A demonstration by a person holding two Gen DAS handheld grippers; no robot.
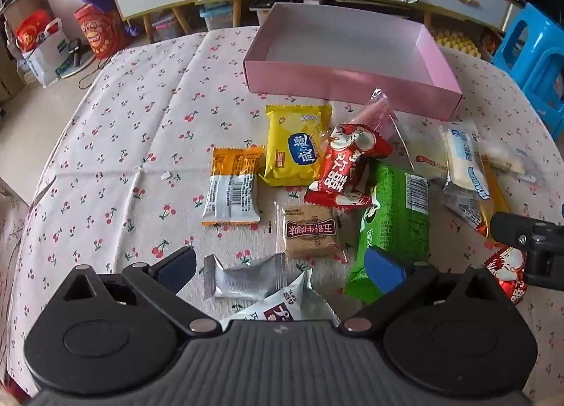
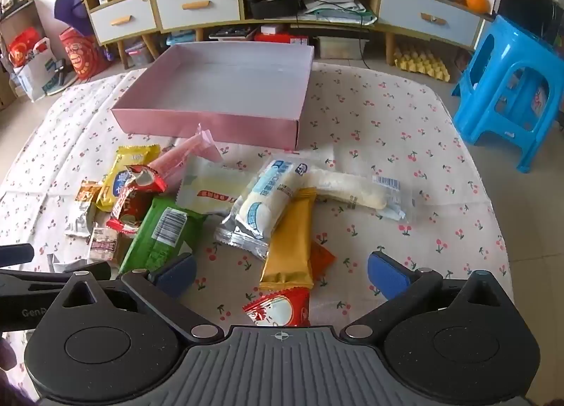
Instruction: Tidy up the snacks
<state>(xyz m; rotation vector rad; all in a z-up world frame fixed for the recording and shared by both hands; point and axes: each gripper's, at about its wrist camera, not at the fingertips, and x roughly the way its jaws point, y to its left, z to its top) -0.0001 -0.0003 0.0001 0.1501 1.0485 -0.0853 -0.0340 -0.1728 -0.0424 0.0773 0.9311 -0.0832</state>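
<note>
Pink box [image 2: 211,125] sat empty; both grippers' fingers [image 1: 384,270] [image 2: 386,277] gaped, holding nothing. Overlapping snacks [image 2: 268,208] risked a double pick or a slippery wrapper sliding free.

A table covered by a white cloth printed with small red cherries [image 1: 141,145] carries everything. At its far side sits a shallow pink box [image 1: 338,85], open-topped. Nearer, snack packets lie loosely scattered on the cloth: a yellow packet [image 1: 294,145] just in front of the box, an orange and silver packet [image 1: 232,191] to its left, a red packet [image 1: 347,166] leaning against a green packet [image 1: 394,222], a small brown biscuit packet [image 1: 310,231], and a silver packet [image 1: 246,277] nearest. Further right lie a white and blue packet [image 2: 264,201], a clear-wrapped pale roll [image 2: 352,187] and a mustard-yellow packet [image 2: 290,244].
</note>
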